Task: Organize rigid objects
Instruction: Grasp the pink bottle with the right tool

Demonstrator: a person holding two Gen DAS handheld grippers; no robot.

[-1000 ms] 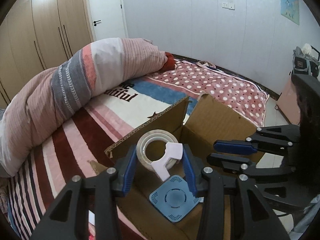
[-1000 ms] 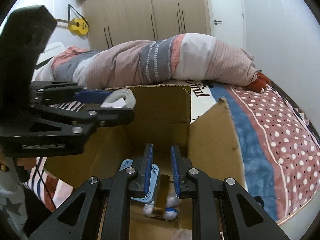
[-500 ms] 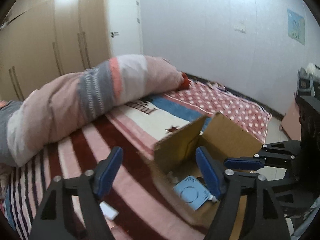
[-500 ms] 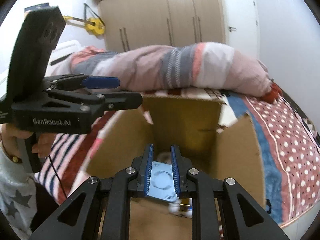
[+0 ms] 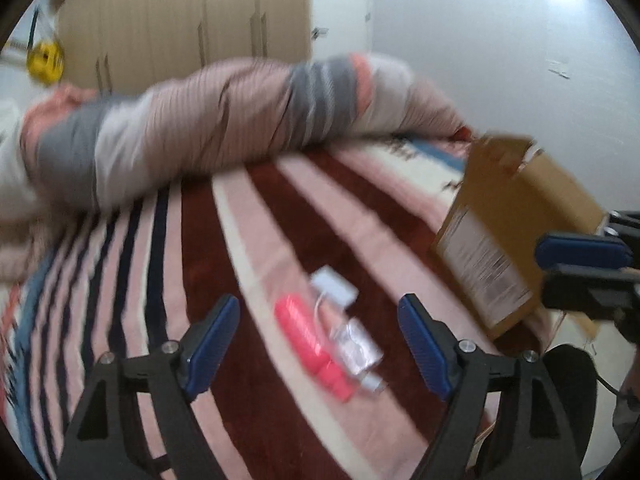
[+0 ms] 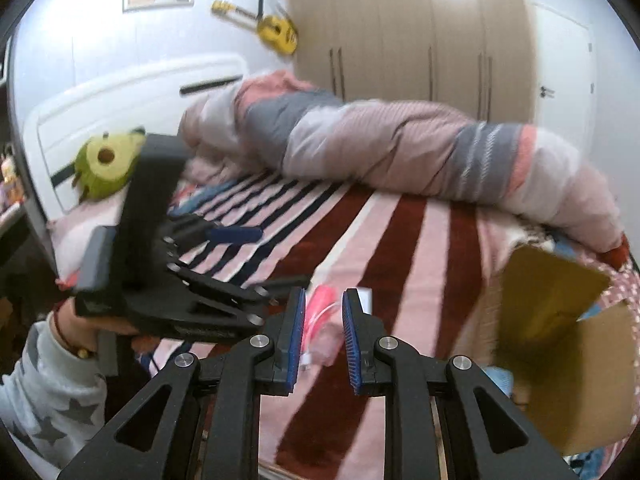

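Swung away from cardboard box (image 5: 516, 236), left tool (image 5: 320, 344) spread wide and empty above pink object (image 5: 310, 344) mid-bed, right tool (image 6: 323, 336) slightly parted, empty, box at bed's right edge, striped bed (image 5: 256, 248)

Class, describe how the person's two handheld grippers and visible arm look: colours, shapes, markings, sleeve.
Both tools are matte black plastic with triangular cut-outs, silver pivot screws and ribbed blue pads lining each finger. The left gripper and right gripper look alike. In the right wrist view, the left tool's tall black body bears small, unreadable white lettering. The left hand shows a light grey sleeve with darker stars and a thin bracelet.
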